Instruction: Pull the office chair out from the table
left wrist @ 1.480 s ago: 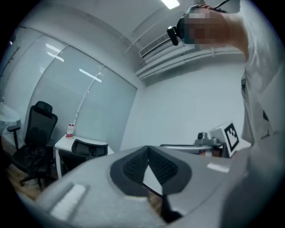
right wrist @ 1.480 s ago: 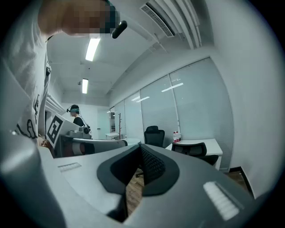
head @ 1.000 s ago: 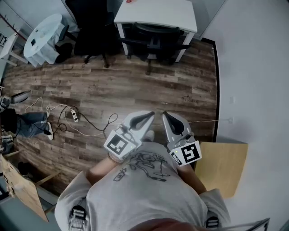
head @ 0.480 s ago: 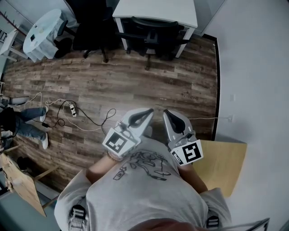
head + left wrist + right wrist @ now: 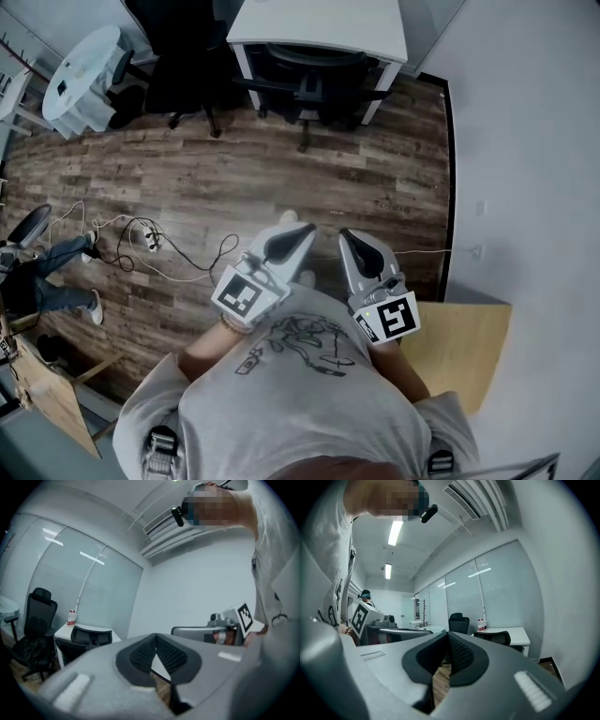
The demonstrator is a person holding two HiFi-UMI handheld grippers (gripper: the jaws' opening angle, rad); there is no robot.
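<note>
"Well, where is the office chair [image 5: 314,80]?"

"Pushed in under the white table [image 5: 323,23], its back at the table's near edge. I stand well apart from that table, across the wood floor [image 5: 281,178]."

"And your claws?"

"My left claw [image 5: 302,232] is pressed together, with nothing in it. My right claw [image 5: 345,236] is the same. Both point level toward the table, side by side."

"Anything else by the table?"

"A second black chair [image 5: 183,56] stands just left of it."
</note>
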